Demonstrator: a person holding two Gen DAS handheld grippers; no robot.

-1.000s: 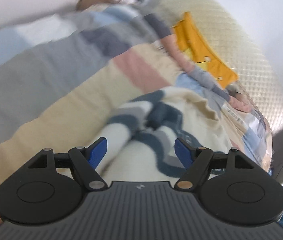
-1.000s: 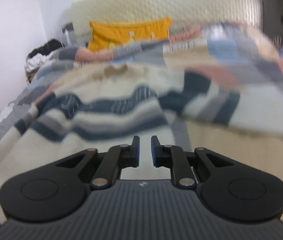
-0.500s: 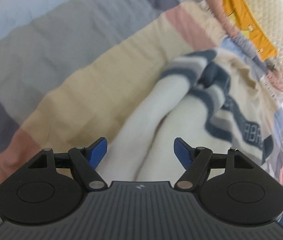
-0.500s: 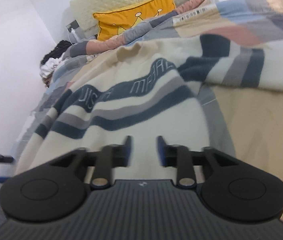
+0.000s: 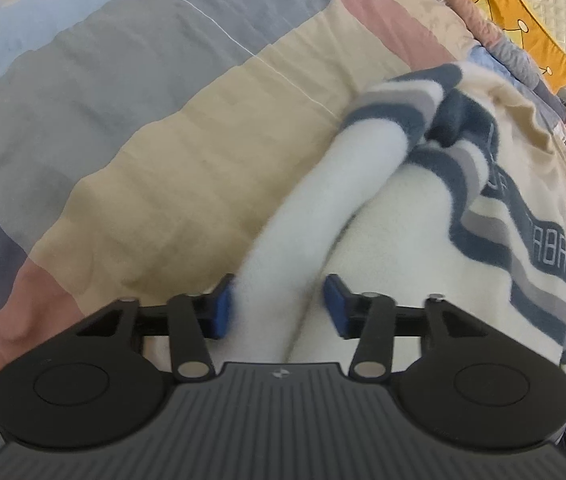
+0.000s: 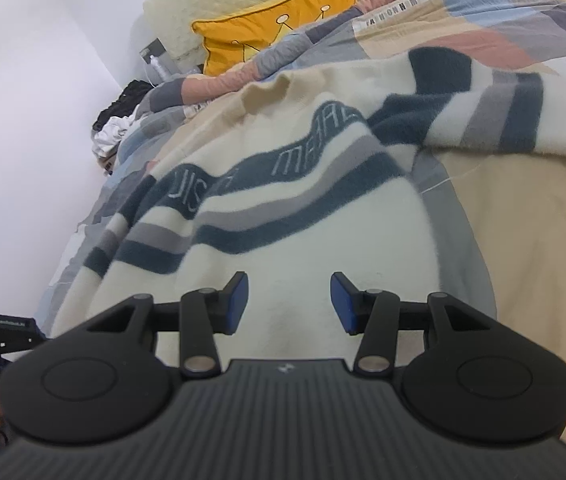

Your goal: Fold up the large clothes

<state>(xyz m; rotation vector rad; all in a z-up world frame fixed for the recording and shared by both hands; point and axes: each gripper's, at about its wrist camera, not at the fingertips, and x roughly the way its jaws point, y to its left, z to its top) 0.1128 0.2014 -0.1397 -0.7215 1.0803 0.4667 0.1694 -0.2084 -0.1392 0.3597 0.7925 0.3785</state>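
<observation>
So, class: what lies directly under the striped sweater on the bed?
The striped sweater lies on a patchwork duvet of beige, pink and grey blocks. Whatever is beneath the duvet, and the duvet's pattern under the sweater, is covered.

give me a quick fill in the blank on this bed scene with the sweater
The sweater lies on a patchwork ____.
The cushion by the headboard is ____.
The sweater's sleeve runs between the ____ tongs.
The sweater's dark stripes are navy and ____.

Missing words: quilt; yellow; left; grey
</observation>
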